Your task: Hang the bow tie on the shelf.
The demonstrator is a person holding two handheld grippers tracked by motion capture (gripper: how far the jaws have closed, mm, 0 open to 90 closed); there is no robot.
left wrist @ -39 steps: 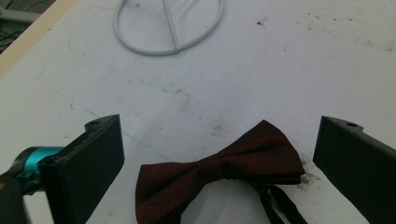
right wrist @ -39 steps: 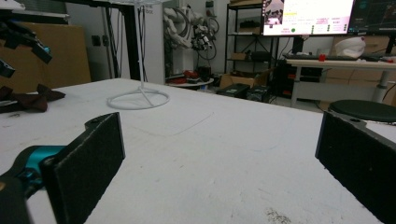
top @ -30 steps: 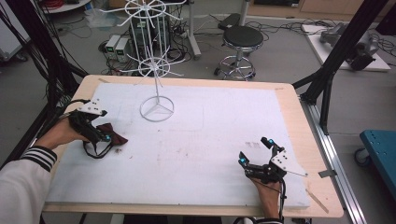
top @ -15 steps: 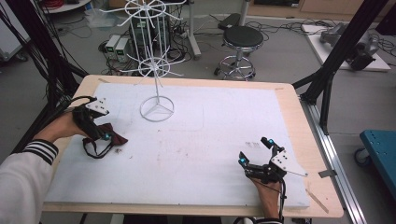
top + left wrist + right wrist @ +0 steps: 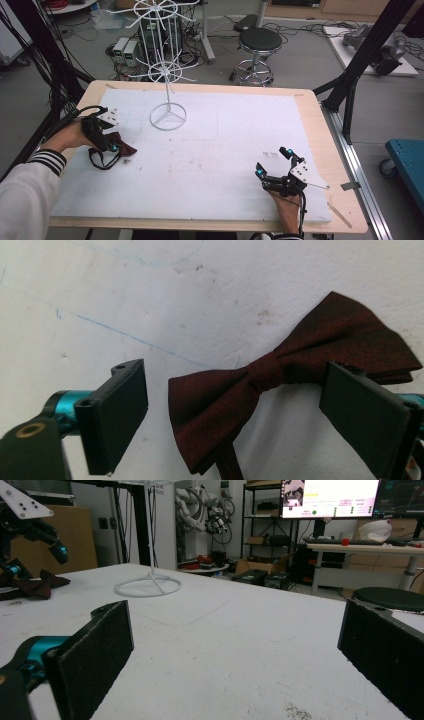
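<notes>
High view: the left hand-held gripper [image 5: 102,134] hovers over a dark red fabric bow tie [image 5: 125,148] on the white tabletop [image 5: 210,150]. Left gripper view: jaws wide apart, straddling the tie, gripping nothing. Right gripper view: the right hand-held gripper [image 5: 235,650] gapes empty.

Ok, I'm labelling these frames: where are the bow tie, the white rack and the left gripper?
bow tie [image 5: 267,377]: left gripper view, centre knot.
white rack [image 5: 168,118]: high view, base ring.
left gripper [image 5: 235,405]: left gripper view, between its fingers.
</notes>
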